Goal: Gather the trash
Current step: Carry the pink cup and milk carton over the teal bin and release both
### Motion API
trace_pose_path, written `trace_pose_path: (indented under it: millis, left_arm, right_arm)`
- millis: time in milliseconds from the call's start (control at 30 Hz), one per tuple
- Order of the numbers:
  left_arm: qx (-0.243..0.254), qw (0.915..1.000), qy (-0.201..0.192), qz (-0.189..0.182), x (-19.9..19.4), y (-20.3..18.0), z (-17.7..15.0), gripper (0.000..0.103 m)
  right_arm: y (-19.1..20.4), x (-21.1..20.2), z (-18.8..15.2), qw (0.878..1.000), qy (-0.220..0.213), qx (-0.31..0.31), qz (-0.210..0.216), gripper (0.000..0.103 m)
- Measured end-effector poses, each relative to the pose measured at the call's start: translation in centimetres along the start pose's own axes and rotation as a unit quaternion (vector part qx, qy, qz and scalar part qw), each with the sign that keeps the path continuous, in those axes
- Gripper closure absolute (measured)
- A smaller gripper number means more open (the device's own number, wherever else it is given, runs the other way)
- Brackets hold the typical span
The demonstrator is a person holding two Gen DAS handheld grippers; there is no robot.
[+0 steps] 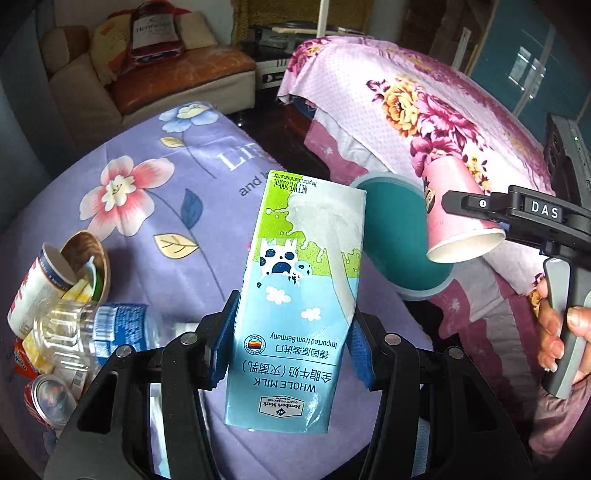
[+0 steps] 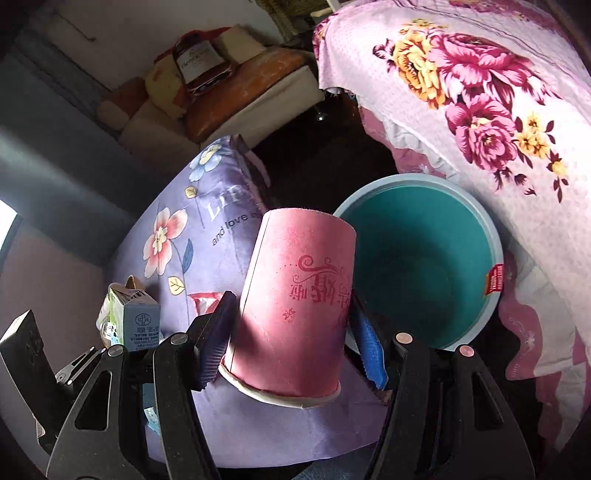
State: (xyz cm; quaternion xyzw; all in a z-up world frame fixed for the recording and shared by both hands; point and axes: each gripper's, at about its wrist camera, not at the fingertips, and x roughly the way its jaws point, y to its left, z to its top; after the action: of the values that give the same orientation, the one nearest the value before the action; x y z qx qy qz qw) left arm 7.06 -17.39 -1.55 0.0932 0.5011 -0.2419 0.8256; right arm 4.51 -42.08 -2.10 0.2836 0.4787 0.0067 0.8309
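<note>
While left gripper (image 1: pixel 288 347) clamps carton (image 1: pixel 295 295), right gripper (image 2: pixel 288 343) clamps cup (image 2: pixel 295 310).

Your L gripper (image 1: pixel 288 343): angled down, blue pads clamped on both sides of a carton. Your R gripper (image 2: pixel 291 332): angled down, pads pressed to a cup's sides; your R hand (image 1: pixel 565 332) wraps its grey handle.

The milk carton (image 1: pixel 295 295) is showing, upside down, "WHOLE MILK", "Imported from Germany", "NET WT: 200mL" and a "Member's Mark" logo, with Chinese characters. Right of the carton, the right hand-held gripper (image 1: pixel 480 221) is carrying a "DAS" tag. Behind the carton, the purple floral cloth (image 1: pixel 166 206) is reading "and"; the right wrist view is giving "and love". Far behind, a bottle-shaped cushion (image 1: pixel 153 33) is reading "Hennessy".
</note>
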Motion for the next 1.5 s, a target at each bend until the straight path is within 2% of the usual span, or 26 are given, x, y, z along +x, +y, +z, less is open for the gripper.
trace_pose_path:
  millis: [133, 267, 500, 567, 600, 733, 967, 1033, 1167, 1500]
  left_arm:
    - [0.037, 0.9990, 0.019, -0.012, 3.5, -4.4, 2.4, 0.049]
    - [0.060, 0.9970, 0.045, -0.020, 7.2, -8.2, 4.0, 0.049]
    - [0.074, 0.9928, 0.092, -0.022, 12.4, -11.5, 4.9, 0.048]
    - [0.076, 0.9921, 0.098, -0.017, 13.1, -11.8, 4.8, 0.045]
    - [0.076, 0.9918, 0.101, -0.016, 13.5, -11.9, 4.8, 0.041]
    - [0.076, 0.9919, 0.102, -0.006, 14.1, -11.9, 4.7, 0.027]
    - [0.052, 0.9934, 0.101, -0.010, 13.8, -10.8, 4.8, 0.026]
    - [0.044, 0.9944, 0.095, -0.014, 13.1, -10.4, 4.7, 0.020]
    - [0.032, 0.9962, 0.079, -0.017, 11.7, -9.8, 4.5, 0.015]
    - [0.001, 0.9979, 0.062, -0.019, 8.4, -6.8, 3.0, 0.012]
  right_arm:
    - [-5.3, -0.3, 0.5, 0.999, -0.006, 0.041, -0.022, 0.044]
    - [-8.7, 0.3, 0.9, 0.997, -0.004, 0.060, -0.039, 0.044]
    - [-11.6, 1.8, 1.2, 0.996, 0.008, 0.077, -0.051, 0.044]
    - [-12.0, 2.1, 1.1, 0.996, 0.011, 0.078, -0.053, 0.044]
    - [-12.2, 2.3, 1.2, 0.995, 0.013, 0.078, -0.053, 0.044]
    - [-12.8, 3.3, 1.2, 0.995, 0.023, 0.081, -0.053, 0.044]
    - [-12.8, 4.6, 1.0, 0.995, 0.038, 0.080, -0.053, 0.043]
    - [-12.5, 4.8, 0.9, 0.995, 0.043, 0.074, -0.057, 0.041]
    - [-11.9, 5.3, 0.8, 0.994, 0.053, 0.062, -0.067, 0.039]
    - [-10.0, 4.6, 0.1, 0.994, 0.057, 0.048, -0.081, 0.028]
